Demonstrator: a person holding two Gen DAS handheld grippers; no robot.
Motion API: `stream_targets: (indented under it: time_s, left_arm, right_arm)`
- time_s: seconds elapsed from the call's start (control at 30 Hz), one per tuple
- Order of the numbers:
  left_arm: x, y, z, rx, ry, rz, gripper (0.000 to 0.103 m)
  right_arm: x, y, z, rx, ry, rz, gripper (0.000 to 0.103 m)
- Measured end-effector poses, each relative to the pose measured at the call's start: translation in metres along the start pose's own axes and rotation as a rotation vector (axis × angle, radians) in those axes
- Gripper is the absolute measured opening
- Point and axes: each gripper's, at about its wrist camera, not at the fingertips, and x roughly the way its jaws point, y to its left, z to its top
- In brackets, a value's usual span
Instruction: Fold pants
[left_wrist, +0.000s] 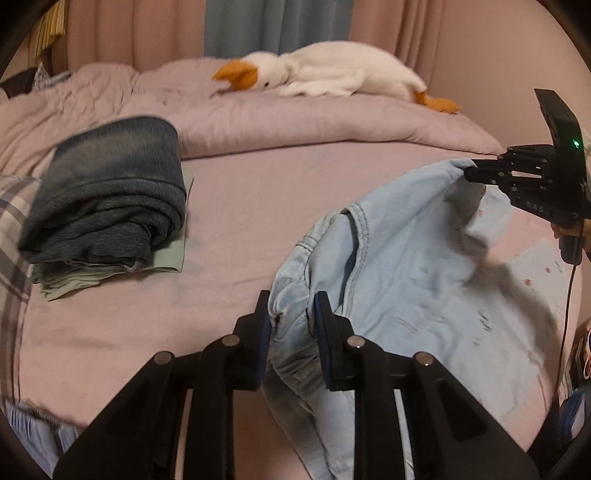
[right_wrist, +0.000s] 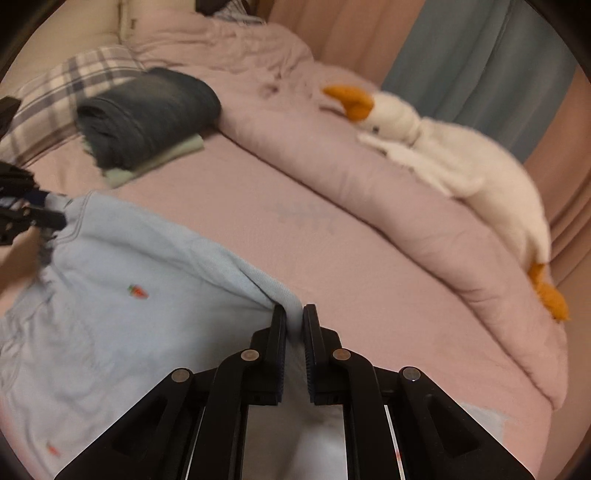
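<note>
Left wrist: right gripper body reads "DAS".

The pants hang over the near part of the bed, one end in the left claw, the other in the right claw. Toward the bed's far left side a folded stack of clothes lies beside a pillow. A bunched quilt runs along the far edge, with a stuffed goose on it.
</note>
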Motion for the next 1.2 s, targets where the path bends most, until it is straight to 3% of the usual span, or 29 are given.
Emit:
stream_targets:
  time_s: [0.23,0.47,0.57,0.73,0.93,1.07,1.13,1.2]
  left_arm:
    - [-0.048,-0.034,-0.035,0.070,-0.089,0.010,0.021]
    - [-0.060,-0.042,-0.095,0.027,-0.068,-0.032,0.021]
    - [-0.052,-0.043,-0.121,0.033,-0.038,-0.014,0.021]
    - [-0.030,-0.050,-0.143,0.139,0.032,0.082,0.025]
    - [-0.030,-0.047,-0.139,0.132,0.046,0.098,0.027]
    - [-0.044,-0.033,-0.149,0.033,0.044,0.107,0.025]
    - [-0.058,-0.028,-0.146,-0.039,0.014,0.070,0.023]
    - [-0.071,-0.034,-0.137,-0.059,-0.038,0.031,0.023]
  right_arm:
    - [-0.075,0.016,-0.038,0.021,-0.080,-0.008,0.009]
    - [-0.117,0.061,-0.090,-0.033,-0.056,0.016,0.009]
    - [-0.115,0.095,-0.120,-0.088,-0.001,0.053,0.009]
    - [-0.081,0.139,-0.156,-0.196,0.115,0.075,0.009]
    - [-0.066,0.143,-0.153,-0.202,0.134,0.051,0.010]
    - [-0.056,0.141,-0.159,-0.166,0.160,0.074,0.010]
    - [-0.059,0.141,-0.163,-0.140,0.158,0.086,0.012]
    - [-0.065,0.132,-0.158,-0.060,0.155,0.162,0.017]
